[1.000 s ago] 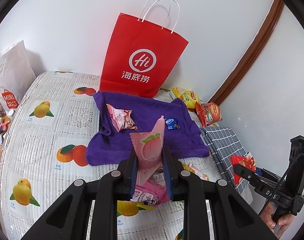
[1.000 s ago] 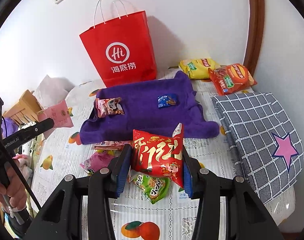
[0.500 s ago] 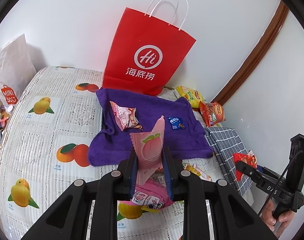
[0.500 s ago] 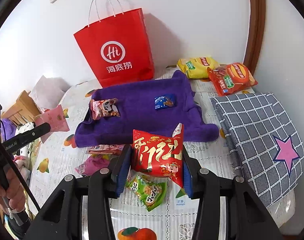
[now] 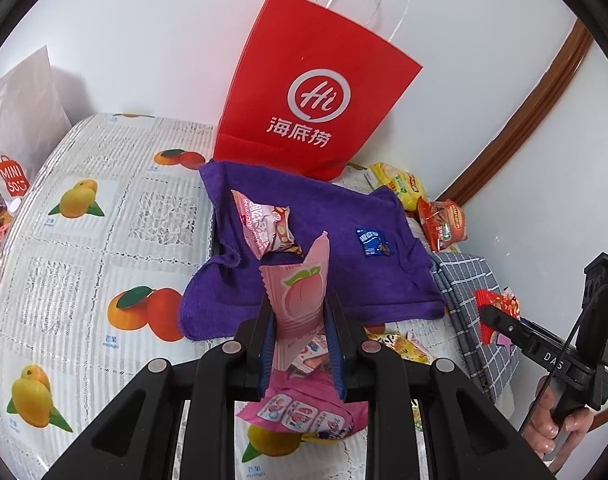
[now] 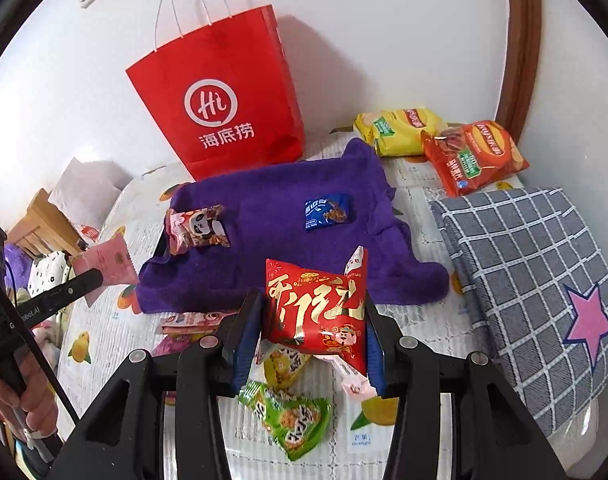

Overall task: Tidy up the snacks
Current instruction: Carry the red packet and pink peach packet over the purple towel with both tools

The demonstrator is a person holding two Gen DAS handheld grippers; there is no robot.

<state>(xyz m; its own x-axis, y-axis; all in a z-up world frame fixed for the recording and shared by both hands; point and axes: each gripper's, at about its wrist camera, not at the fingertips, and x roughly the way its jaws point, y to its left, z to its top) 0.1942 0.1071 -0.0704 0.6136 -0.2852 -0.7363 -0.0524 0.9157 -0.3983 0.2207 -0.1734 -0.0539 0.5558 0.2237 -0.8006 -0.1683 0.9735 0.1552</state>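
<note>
- Both hands loaded, carry step; left hand-held gripper [image 5: 300, 336] pinched narrow on a flat pink peach sachet [image 5: 300, 296], crinkle-cut edge, standing upright between the pads
- Right hand-held gripper [image 6: 311, 332] clamped on a puffy red foil pack [image 6: 317, 308], glossy, gold lettering; it fills the jaws
- Just ahead of both: the purple towel [image 6: 272, 240], soft and rumpled, already bearing two small packets; likely the drop spot
- Next, I'd say: ease forward over a bare patch of towel, then release; loose snacks lie on the bench [image 5: 64, 240] under the grippers
</note>
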